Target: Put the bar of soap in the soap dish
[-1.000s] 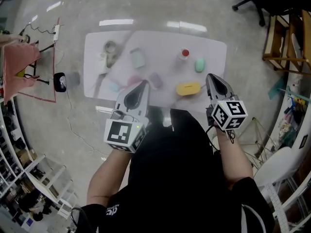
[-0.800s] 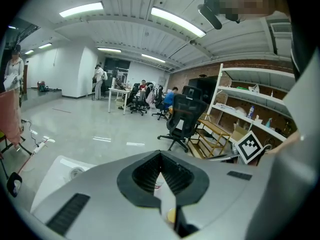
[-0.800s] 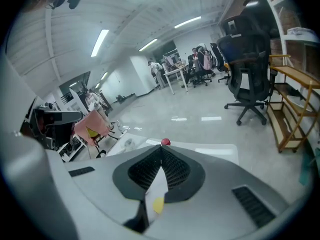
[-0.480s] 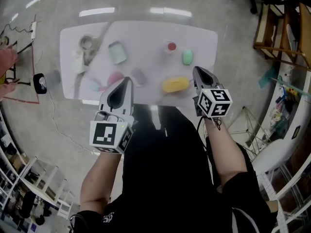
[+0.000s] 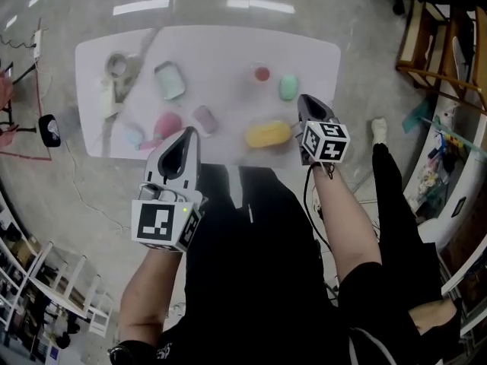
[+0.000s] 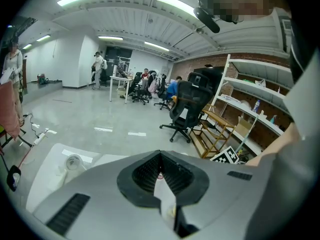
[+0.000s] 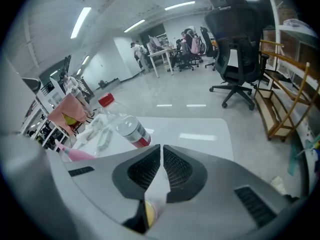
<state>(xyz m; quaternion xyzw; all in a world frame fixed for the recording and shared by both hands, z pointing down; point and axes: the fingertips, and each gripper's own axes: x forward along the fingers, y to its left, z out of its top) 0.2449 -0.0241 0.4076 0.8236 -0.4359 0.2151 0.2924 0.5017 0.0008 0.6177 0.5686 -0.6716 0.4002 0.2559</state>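
White bench (image 5: 221, 55) carrying a green oval bar of soap (image 5: 288, 87) towards its far right and a yellow soap dish (image 5: 268, 134) at the near edge, right gripper (image 5: 307, 101) just beside the dish, left gripper (image 5: 189, 133) over the near edge, both closed tight and empty.

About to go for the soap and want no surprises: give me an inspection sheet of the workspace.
Surface: white table, glossy, lamp glare on it.
Job's things: green oval soap lies loose at the right; yellow dish, as it seems, near the front edge, apart from the soap.
Clutter: tape roll, mint box, red-capped bottle, pink lump, purple block.
Grippers: left tool and right tool both shut, nothing held, over the front edge.
Cables: one cable hangs from the right tool.
Surroundings: office chair, wooden shelf at the right, people at far desks.
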